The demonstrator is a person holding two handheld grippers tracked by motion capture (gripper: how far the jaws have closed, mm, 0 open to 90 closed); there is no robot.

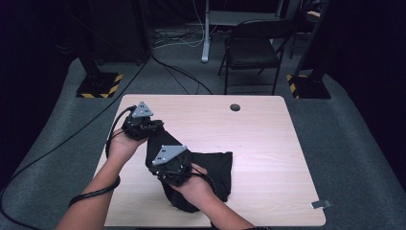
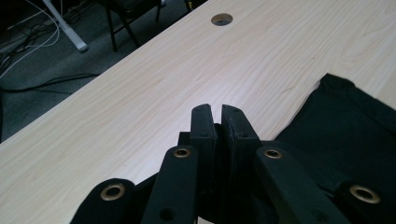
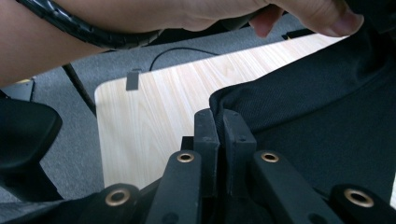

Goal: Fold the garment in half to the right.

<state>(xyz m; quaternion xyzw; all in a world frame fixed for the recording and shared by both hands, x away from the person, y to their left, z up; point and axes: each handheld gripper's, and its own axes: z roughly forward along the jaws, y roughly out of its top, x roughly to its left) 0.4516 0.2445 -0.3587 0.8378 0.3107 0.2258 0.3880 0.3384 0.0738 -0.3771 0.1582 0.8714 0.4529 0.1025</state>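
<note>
A black garment [image 1: 215,167] lies crumpled on the near left part of the light wooden table [image 1: 258,134]. My left gripper [image 1: 152,129] is at the garment's far left end, jaws shut on the cloth, which runs up to it in a taut fold. In the left gripper view the left gripper [image 2: 218,112] has its jaws together, with the garment [image 2: 345,126] spreading to the right. My right gripper [image 1: 173,176] is over the garment's near part. In the right gripper view the right gripper [image 3: 219,116] is shut on a folded edge of the garment [image 3: 303,93].
A round cable hole [image 1: 235,107] sits near the table's far edge, and a small grey tag [image 1: 321,204] near its near right corner. Beyond the table stand a folding chair [image 1: 253,45] and two stand bases with yellow-black stripes [image 1: 98,85]. Cables trail on the floor.
</note>
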